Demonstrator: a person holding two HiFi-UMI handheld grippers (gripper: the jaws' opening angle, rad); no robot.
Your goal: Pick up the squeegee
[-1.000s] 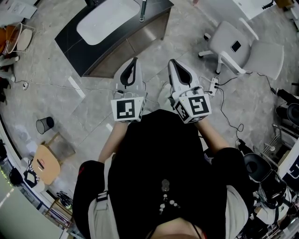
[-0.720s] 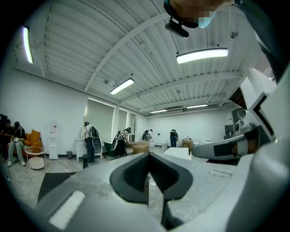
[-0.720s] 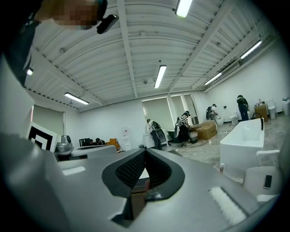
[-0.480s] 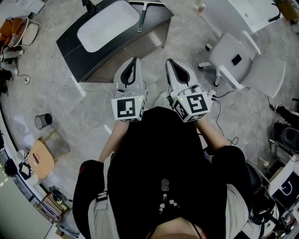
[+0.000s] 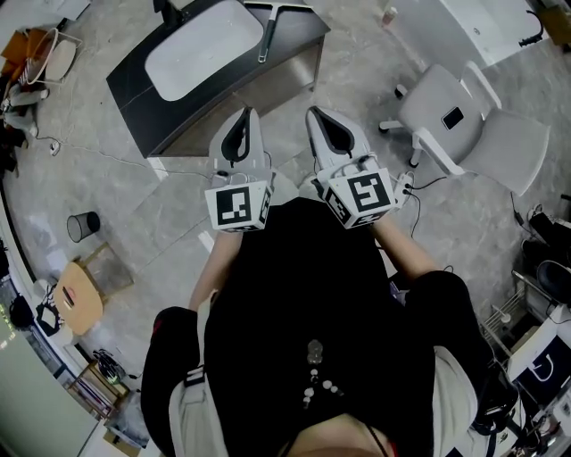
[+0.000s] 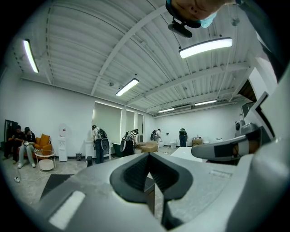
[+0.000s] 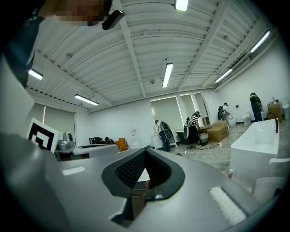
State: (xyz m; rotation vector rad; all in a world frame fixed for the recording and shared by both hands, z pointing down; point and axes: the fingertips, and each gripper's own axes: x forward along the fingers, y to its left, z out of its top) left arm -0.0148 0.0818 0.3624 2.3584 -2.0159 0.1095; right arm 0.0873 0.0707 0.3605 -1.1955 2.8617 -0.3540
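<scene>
Where the head view looks steeply down, the squeegee [image 5: 266, 34] is seen near the top edge, laid flat on the dark counter [image 5: 302, 27] just right of the white basin [image 5: 201, 40] set into it. A slim grey handle is shown running toward the person, with a pale crossbar at its far end, so that a T is formed. The left gripper [image 5: 244, 114] and the right gripper [image 5: 314, 113] are held level and side by side in front of the person's chest, pointed toward the counter and well apart from the squeegee. A grey stone-patterned floor [image 5: 178, 205] is spread around the counter; a white office chair [image 5: 464, 112] is placed to the right, and a small black bin [image 5: 82, 226] and a wooden stool [image 5: 76, 299] are seen to the left.

In the left gripper view, the dark pads are pressed together at the tips and nothing is held between them. Beyond them a large white room is shown, with a ribbed ceiling [image 6: 90, 45], strip lights [image 6: 206, 47] and several people [image 6: 97, 140] standing far off.

In the right gripper view, the jaws are likewise brought together with nothing gripped. The same ribbed ceiling is seen above, and a white tub-like block [image 7: 256, 140] is set at the right edge.
</scene>
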